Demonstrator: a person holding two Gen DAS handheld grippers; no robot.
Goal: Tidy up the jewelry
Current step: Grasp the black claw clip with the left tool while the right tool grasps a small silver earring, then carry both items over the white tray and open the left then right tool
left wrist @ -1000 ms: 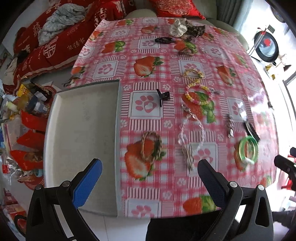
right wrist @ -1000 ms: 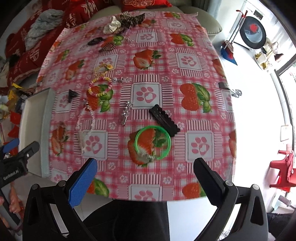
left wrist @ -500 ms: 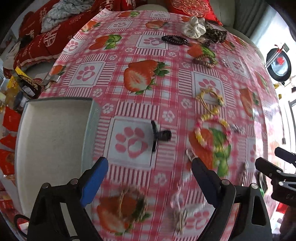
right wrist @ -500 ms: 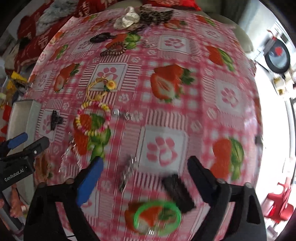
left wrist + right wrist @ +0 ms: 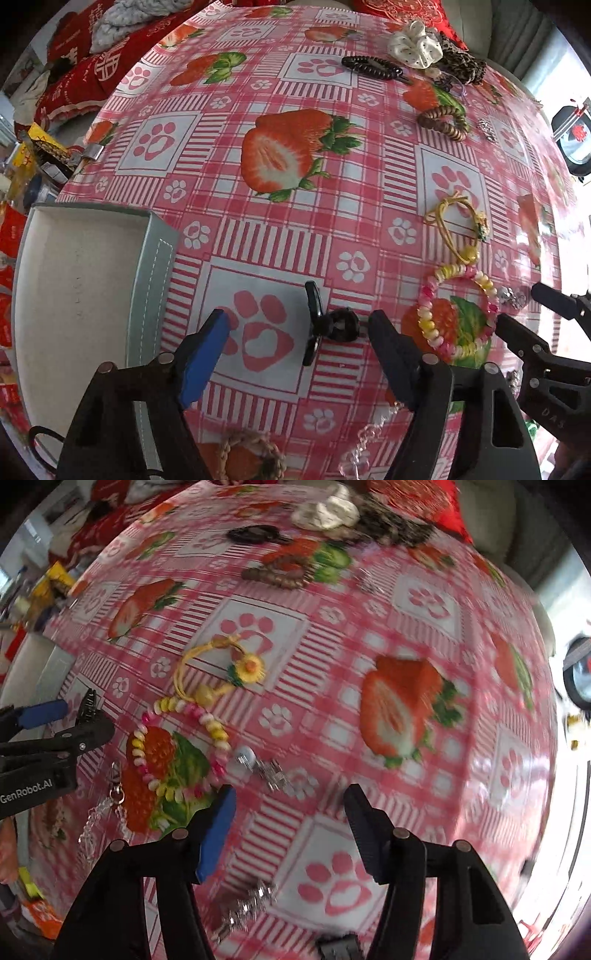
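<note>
L claw [image 5: 299, 328] is closing w/ the black hair clip [image 5: 325, 323] sitting between its fingers, not squeezing yet. R claw [image 5: 290, 805] is closing too, nothing inside, hanging near the silver earrings [image 5: 264, 764].

White lettering "GenRobot.AI" runs along the black body of the left gripper [image 5: 59, 720], seen from the right wrist. On the right gripper [image 5: 517, 310], from the left wrist, raised letters read "DAS". The red cushions [image 5: 85, 70] carry white Chinese characters too distorted to read.
</note>
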